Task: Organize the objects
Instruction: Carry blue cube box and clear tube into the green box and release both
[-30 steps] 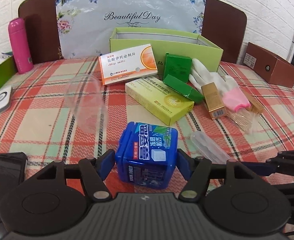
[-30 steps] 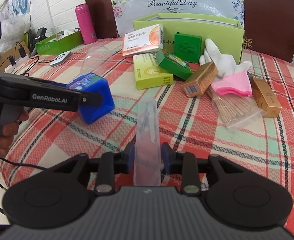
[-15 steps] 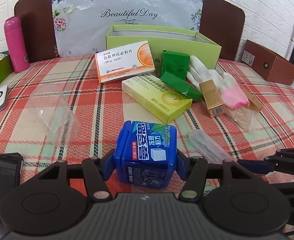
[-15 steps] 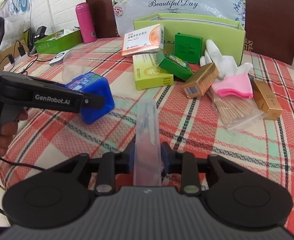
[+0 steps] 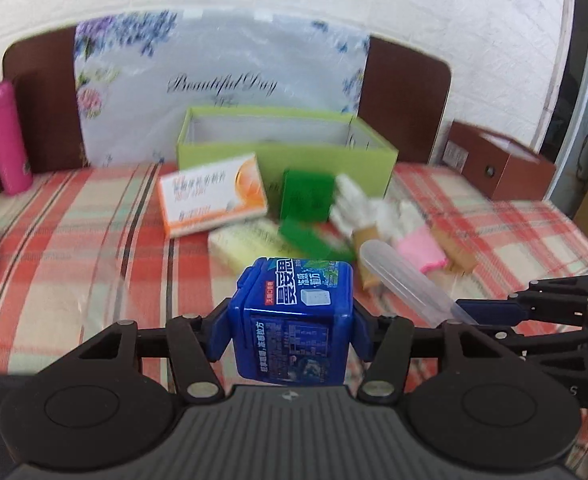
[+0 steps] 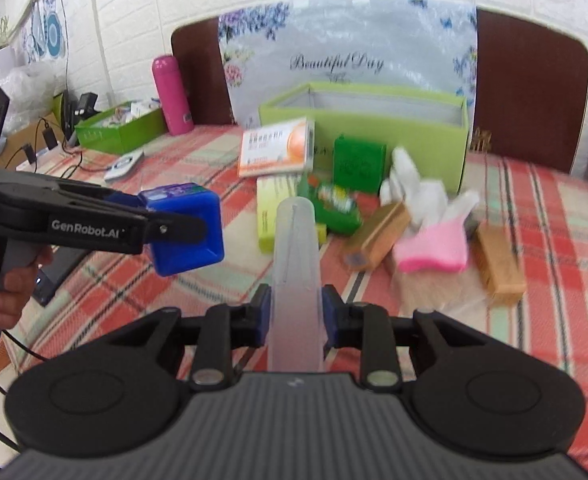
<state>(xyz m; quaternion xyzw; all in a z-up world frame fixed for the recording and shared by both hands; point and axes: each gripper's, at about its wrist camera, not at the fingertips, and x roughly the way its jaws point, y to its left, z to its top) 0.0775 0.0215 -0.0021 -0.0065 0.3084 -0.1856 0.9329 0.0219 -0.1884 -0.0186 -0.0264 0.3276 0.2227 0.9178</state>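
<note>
One blue gum box (image 5: 291, 320) is clamped between the jaws of the left gripper (image 5: 291, 330), held off the cloth at approx 6 o'clock in the left wrist view. In the right wrist view the same box is seen at 9 o'clock, gripped from both sides. One clear plastic tube (image 6: 296, 280) is pinched between the narrow-set jaws of the right gripper (image 6: 296, 316), w/ its rounded end pointed away, toward 12 o'clock.

Beyond, on the plaid tablecloth (image 6: 534, 200), a cluster of items is seen, blurred. Counted: 1 yellow-green carton (image 6: 271, 208) just past the tube tip; 2 green boxes, one tilted low (image 6: 332, 206) and one upright (image 6: 360, 166) against the tray; 1 orange-and-white medicine box (image 6: 277, 146) at 11 o'clock, leaned on the tray front; 2 gold-brown cartons, one (image 6: 376, 236) at 1 o'clock and one (image 6: 500, 266) at 2 o'clock; 1 white-and-pink glove (image 6: 430, 216) betw. them.

Farther back, 1 open lime-green tray (image 6: 394, 120) is set at 12 o'clock. One pink flask (image 6: 171, 94) is stood upright at 10 o'clock, near 1 smaller green bin (image 6: 121, 130). One brown box (image 5: 502, 164) is seen at 2 o'clock in the left view. A floral "Beautiful Day" board (image 6: 346, 40) is propped behind the tray.
</note>
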